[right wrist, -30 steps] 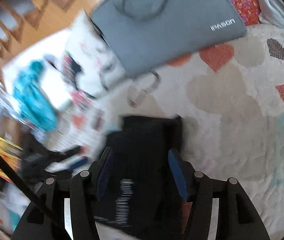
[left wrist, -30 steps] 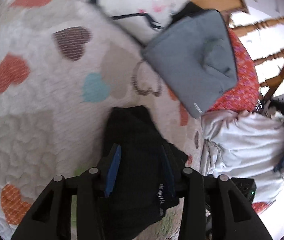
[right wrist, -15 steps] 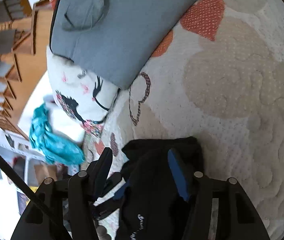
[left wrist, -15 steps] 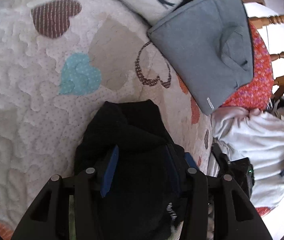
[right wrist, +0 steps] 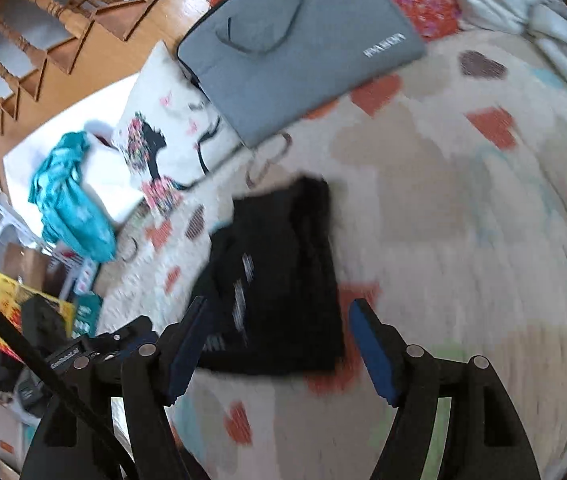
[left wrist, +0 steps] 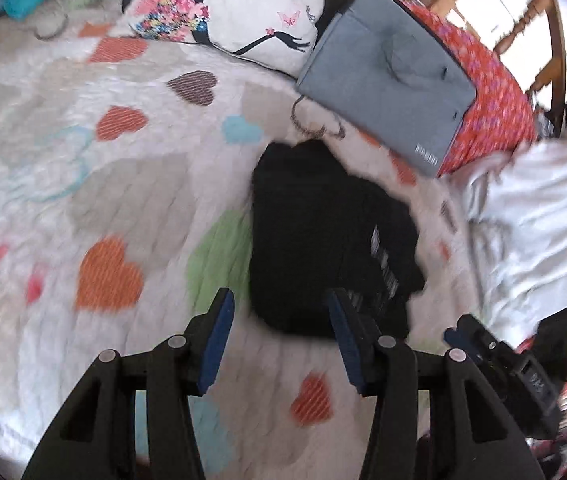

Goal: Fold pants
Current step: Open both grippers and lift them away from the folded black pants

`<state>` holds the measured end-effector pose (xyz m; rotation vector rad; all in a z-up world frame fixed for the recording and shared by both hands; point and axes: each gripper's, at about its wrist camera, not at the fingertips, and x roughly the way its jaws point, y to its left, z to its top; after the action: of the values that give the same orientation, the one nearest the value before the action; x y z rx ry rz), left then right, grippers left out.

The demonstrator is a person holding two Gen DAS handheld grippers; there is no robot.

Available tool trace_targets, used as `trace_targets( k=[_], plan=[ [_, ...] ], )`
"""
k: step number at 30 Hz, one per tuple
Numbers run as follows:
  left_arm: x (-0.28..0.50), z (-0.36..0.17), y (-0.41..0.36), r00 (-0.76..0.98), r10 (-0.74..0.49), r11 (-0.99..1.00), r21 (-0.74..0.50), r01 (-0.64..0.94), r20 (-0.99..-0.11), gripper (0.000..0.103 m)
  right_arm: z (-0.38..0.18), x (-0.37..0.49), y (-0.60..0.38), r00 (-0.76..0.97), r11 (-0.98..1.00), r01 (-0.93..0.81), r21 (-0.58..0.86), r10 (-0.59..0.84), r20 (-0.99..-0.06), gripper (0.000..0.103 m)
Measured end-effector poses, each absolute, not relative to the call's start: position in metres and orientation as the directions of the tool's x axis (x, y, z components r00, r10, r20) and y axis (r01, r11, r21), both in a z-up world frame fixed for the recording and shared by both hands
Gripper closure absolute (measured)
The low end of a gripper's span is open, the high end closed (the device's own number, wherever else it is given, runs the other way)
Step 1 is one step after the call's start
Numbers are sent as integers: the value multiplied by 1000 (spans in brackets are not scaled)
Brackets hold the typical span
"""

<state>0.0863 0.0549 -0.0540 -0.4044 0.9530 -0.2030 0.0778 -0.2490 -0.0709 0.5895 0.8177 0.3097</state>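
The black pants (left wrist: 323,236) lie folded into a compact bundle on the heart-patterned quilt (left wrist: 103,184). They also show in the right wrist view (right wrist: 279,276). My left gripper (left wrist: 279,312) is open and empty, held just short of the bundle's near edge. My right gripper (right wrist: 275,316) is open and empty too, its jaws wide apart above the bundle's near edge. The other gripper shows at the lower right of the left wrist view (left wrist: 499,364) and at the lower left of the right wrist view (right wrist: 95,352).
A grey laptop sleeve (left wrist: 391,88) lies on a red cushion (left wrist: 495,92) beyond the pants. A printed pillow (left wrist: 235,12) is at the back, white bedding (left wrist: 539,220) at the right. Teal cloth (right wrist: 71,196) and wooden stairs (right wrist: 43,40) lie off the bed.
Both grippers have let go of the pants, opened and pulled back and up. The folded bundle now lies on the quilt on its own.
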Motion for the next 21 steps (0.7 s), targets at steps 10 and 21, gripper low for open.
trace_targets(
  k=[10, 21],
  plan=[
    [14, -63, 24, 605, -201, 967, -256, -5, -770, 54, -84, 2, -222, 686, 942, -35, 333, 265, -677, 27],
    [-13, -56, 9, 629, -127, 987, -162, 2, -767, 47, -84, -15, -210, 685, 960, -31, 277, 222, -694, 26]
  ],
)
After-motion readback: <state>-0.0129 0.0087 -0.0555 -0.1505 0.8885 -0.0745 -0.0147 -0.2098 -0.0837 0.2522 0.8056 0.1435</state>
